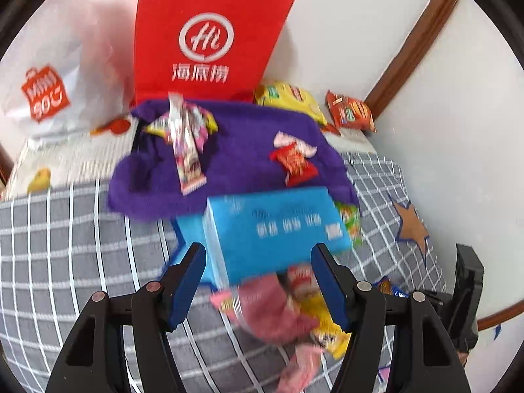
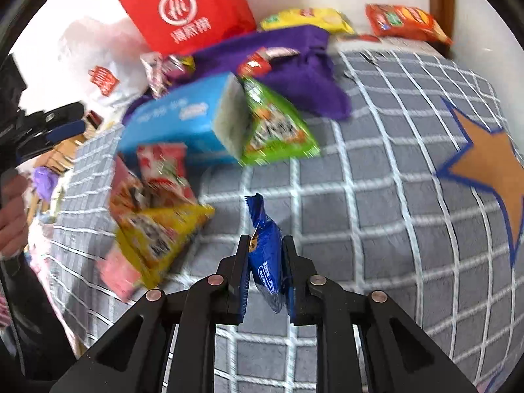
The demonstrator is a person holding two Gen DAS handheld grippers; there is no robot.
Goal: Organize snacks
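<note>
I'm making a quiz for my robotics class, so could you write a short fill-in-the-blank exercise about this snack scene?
1. The right gripper is shut on a small ____ snack packet.
2. The left gripper is ____, with nothing gripped.
3. The red paper bag stands behind a ____ cloth.
4. The green snack bag lies against the light blue ____.

Missing words: blue; open; purple; box
</note>
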